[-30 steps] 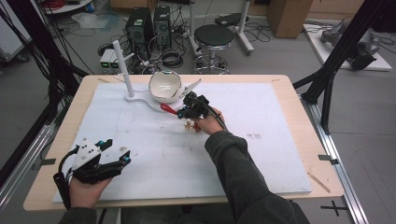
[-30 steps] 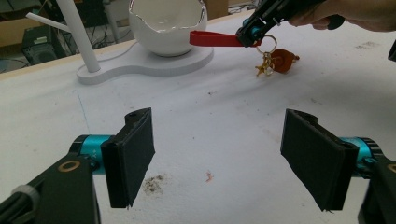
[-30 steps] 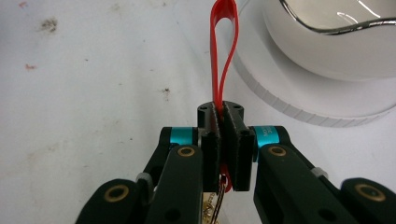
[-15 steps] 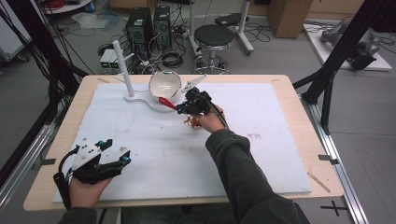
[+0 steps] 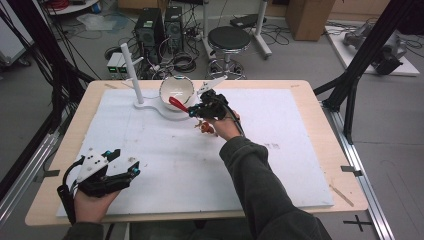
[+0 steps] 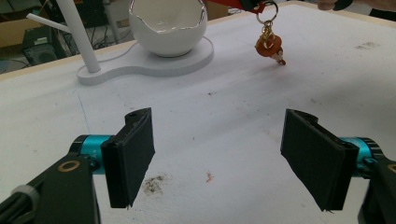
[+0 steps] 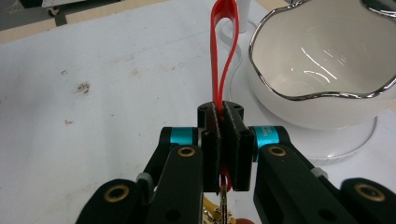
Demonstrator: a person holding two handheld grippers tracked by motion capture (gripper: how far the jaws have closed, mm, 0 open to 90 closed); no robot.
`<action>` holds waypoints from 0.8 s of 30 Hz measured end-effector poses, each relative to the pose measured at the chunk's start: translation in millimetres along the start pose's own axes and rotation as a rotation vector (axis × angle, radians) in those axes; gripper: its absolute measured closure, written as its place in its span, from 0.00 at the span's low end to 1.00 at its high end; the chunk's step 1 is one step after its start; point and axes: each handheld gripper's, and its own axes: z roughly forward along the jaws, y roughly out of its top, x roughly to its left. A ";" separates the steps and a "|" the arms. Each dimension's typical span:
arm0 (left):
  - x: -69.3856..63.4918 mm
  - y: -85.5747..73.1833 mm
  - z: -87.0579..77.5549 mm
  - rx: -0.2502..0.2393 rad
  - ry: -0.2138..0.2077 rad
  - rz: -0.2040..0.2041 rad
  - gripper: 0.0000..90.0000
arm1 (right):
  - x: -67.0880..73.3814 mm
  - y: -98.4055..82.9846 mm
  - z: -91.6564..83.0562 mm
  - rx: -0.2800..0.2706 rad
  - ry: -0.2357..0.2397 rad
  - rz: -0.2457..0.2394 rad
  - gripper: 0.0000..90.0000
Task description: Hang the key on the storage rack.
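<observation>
The right gripper [image 5: 196, 109] has its jaws pressed together on a red strap [image 7: 223, 56], whose loop sticks out past the pads towards the white bowl [image 5: 176, 91]; beneath it a gold key ring with an orange charm [image 6: 269, 45] dangles just above the white mat [image 5: 165, 165] (whether it touches, I cannot tell); the bowl sits on a white stand [image 5: 139, 104] with an upright post; the left gripper [image 5: 126, 172] rests near the table's front edge, well apart, jaws spread wide around nothing.
</observation>
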 end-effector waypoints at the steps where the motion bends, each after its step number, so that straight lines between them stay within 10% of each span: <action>1: 0.1 0.0 0.1 0.000 -0.001 0.002 0.29 | 0.5 0.6 -0.4 0.000 -0.002 0.004 0.96; 24: 0.0 0.2 -0.6 -0.005 0.003 0.003 0.29 | 8.4 29.6 0.0 -0.055 0.004 -0.027 0.96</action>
